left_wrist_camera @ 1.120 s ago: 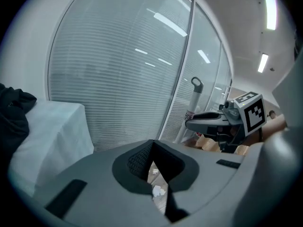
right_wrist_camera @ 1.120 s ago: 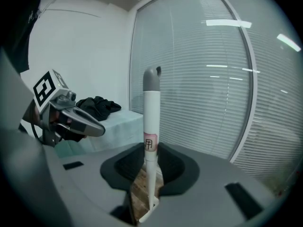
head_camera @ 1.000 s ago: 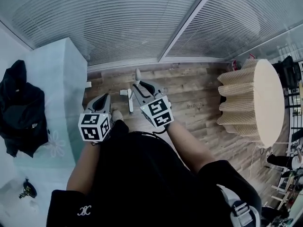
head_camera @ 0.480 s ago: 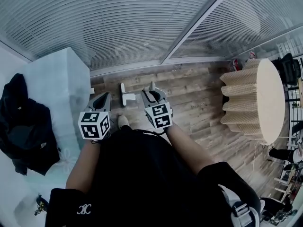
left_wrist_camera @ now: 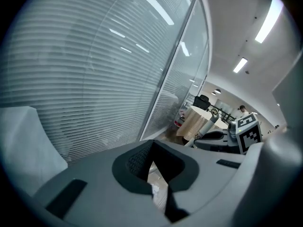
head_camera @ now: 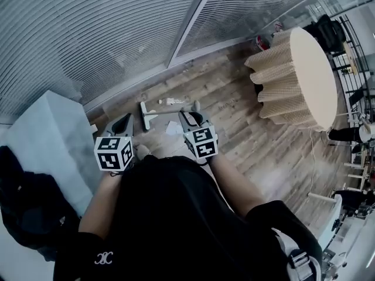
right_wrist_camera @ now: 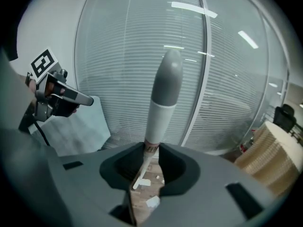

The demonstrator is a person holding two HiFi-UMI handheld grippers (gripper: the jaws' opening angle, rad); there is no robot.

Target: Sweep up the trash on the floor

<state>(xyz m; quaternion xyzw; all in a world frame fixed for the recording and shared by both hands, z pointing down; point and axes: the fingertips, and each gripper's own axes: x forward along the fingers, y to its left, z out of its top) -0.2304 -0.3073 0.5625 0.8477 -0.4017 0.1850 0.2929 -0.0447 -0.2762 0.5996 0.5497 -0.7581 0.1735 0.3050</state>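
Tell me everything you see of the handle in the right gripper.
The handle is a round stick, plastic-looking: white shaft, rounded grey cap, small label just above the grip. It stands nearly upright, clamped between the jaws of the right gripper; a thinner white part runs down toward the wooden floor. Its lower end is hidden.

No full words or numbers can be read here. A small white mark [head_camera: 104, 257], like an X and a C joined, sits on the black sleeve [head_camera: 76, 253], and the left cube [head_camera: 113, 154] and the right cube [head_camera: 201, 142] carry only black and white square patterns. A little sticker [right_wrist_camera: 150, 149] on the broom handle [right_wrist_camera: 163, 103] has print too tiny to read.
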